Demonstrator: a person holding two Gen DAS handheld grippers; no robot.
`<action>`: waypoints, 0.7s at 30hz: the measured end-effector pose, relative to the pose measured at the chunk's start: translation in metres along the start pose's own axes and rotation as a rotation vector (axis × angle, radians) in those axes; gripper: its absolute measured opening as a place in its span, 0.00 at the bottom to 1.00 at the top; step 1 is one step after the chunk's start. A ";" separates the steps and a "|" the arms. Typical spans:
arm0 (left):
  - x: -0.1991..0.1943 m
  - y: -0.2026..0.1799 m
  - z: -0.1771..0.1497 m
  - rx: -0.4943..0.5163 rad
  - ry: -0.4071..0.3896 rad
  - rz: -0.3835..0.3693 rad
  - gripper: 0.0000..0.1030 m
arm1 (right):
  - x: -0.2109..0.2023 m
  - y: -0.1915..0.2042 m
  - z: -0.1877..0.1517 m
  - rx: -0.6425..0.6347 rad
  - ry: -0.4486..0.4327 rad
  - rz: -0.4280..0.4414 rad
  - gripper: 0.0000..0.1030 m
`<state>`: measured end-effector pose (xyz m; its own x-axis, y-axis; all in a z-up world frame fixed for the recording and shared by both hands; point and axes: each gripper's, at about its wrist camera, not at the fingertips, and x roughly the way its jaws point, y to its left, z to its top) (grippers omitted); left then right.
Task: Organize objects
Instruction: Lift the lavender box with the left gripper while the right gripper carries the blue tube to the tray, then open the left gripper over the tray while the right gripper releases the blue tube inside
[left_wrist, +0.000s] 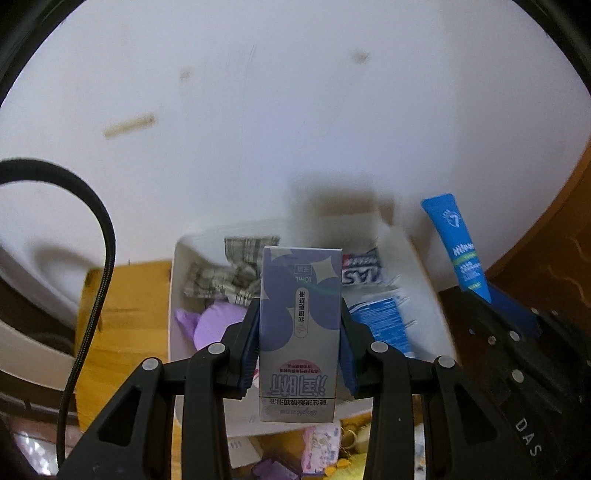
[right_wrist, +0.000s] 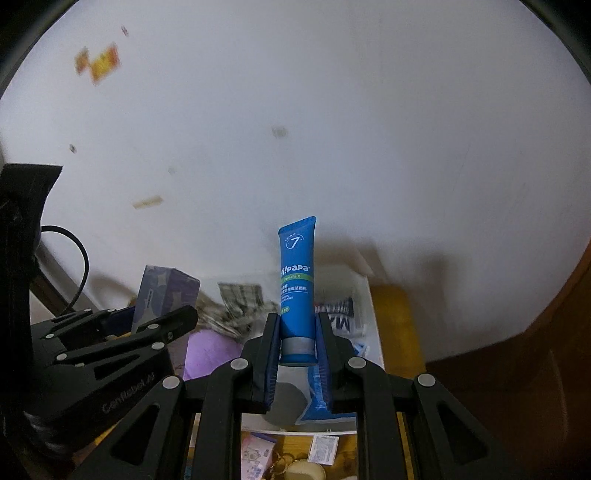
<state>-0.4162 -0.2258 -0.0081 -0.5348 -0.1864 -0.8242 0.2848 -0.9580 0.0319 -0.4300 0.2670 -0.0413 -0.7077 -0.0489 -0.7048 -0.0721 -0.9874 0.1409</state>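
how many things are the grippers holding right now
2: a purple box clamped in the left gripper, a blue tube in the right gripper, both above the white bin.

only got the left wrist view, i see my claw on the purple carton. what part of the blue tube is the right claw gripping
Observer: The right claw grips the blue tube at its cap end, beside the silver band, with the crimped end pointing away.
Operator: anything under it
Observer: The white bin, holding a purple cloth.
Operator: what's nearer than the bin
Observer: A small white sachet lies on the wood just before the bin's near rim.
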 end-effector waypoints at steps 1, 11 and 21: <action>0.009 0.003 -0.001 -0.006 0.017 0.001 0.39 | 0.012 -0.002 -0.003 0.000 0.020 -0.005 0.19; 0.042 0.014 -0.015 -0.011 0.082 0.024 0.39 | 0.071 -0.009 -0.025 0.002 0.120 -0.028 0.19; 0.054 0.008 -0.021 0.018 0.117 0.031 0.39 | 0.086 0.001 -0.030 -0.035 0.133 -0.031 0.19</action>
<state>-0.4260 -0.2393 -0.0646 -0.4291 -0.1908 -0.8829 0.2852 -0.9561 0.0680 -0.4697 0.2575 -0.1226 -0.6058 -0.0354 -0.7948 -0.0663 -0.9933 0.0947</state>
